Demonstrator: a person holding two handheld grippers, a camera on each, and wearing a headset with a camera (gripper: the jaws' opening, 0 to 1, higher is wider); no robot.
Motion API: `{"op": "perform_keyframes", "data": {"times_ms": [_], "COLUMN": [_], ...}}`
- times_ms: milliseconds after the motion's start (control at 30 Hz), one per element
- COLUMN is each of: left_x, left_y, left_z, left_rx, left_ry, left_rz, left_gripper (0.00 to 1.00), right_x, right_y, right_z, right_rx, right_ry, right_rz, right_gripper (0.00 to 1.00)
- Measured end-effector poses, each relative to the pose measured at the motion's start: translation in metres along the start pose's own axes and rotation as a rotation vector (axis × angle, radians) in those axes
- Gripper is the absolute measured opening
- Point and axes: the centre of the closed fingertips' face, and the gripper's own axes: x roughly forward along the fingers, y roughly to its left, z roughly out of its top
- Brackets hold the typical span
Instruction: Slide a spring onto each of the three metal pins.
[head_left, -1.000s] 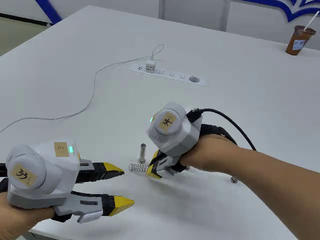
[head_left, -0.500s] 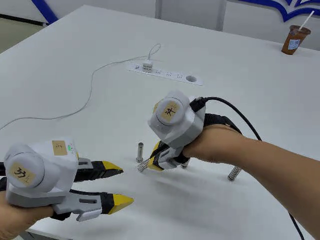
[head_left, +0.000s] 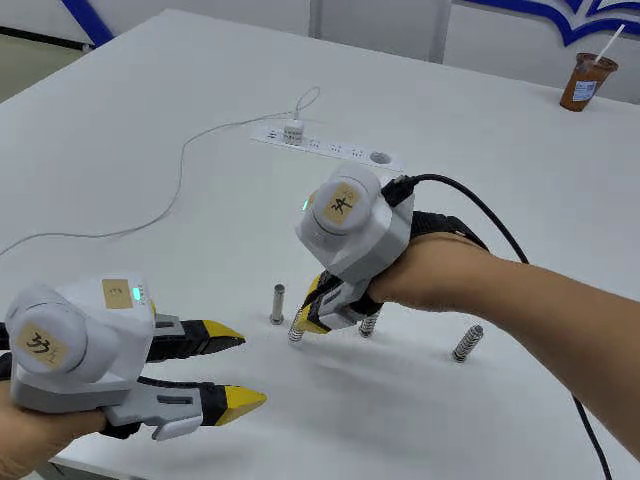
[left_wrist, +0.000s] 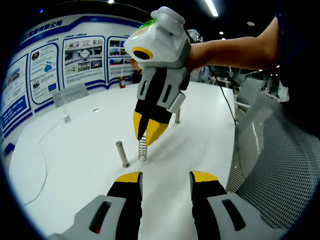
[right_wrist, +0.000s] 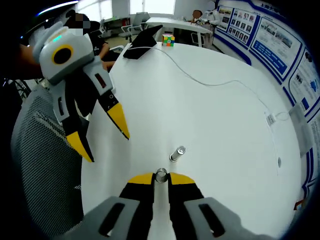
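The right gripper (head_left: 305, 322), clamped on the spring (head_left: 296, 333), has tipped it from flat to upright beside the last bare pin (head_left: 277, 303). The other two pins (head_left: 467, 343) look done. The left gripper (head_left: 238, 367) hangs wide open, empty.

A short bare metal pin (head_left: 278, 303) stands upright on the white table (head_left: 150, 150). Just to its right a small coiled spring (head_left: 296, 331) stands nearly upright, its lower end down at the table and its top pinched in the right gripper (head_left: 312, 320). Farther right a second spring (head_left: 369, 324) stands upright, and a third spring (head_left: 467, 343) leans slightly, well apart from the pin.
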Motion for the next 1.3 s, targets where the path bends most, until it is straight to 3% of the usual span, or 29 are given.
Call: {"op": "perform_keyframes", "data": {"times_ms": [300,567,767,1300], "left_x": [-0.001,-0.003,-0.005,-0.013], "left_y": [0.001,0.003,0.005,0.011], "left_z": [0.002,0.004,0.005,0.006], "left_rx": [-0.005,-0.005,-0.009,-0.047], "left_ry": [-0.011,-0.022,-0.031,-0.060], "left_rz": [0.008,0.015,0.024,0.063], "left_gripper": [0.39,0.39,0.40,0.42], "right_x": [-0.025,-0.038,-0.036,-0.024], "right_y": [-0.003,-0.013,-0.015,-0.019], "right_z": [0.019,0.038,0.047,0.043], "right_rx": [-0.018,-0.066,-0.081,-0.071], "right_ry": [-0.003,-0.004,-0.003,0.035], "right_rz": [0.012,-0.016,-0.020,0.000], "right_gripper": [0.11,0.11,0.11,0.11]}}
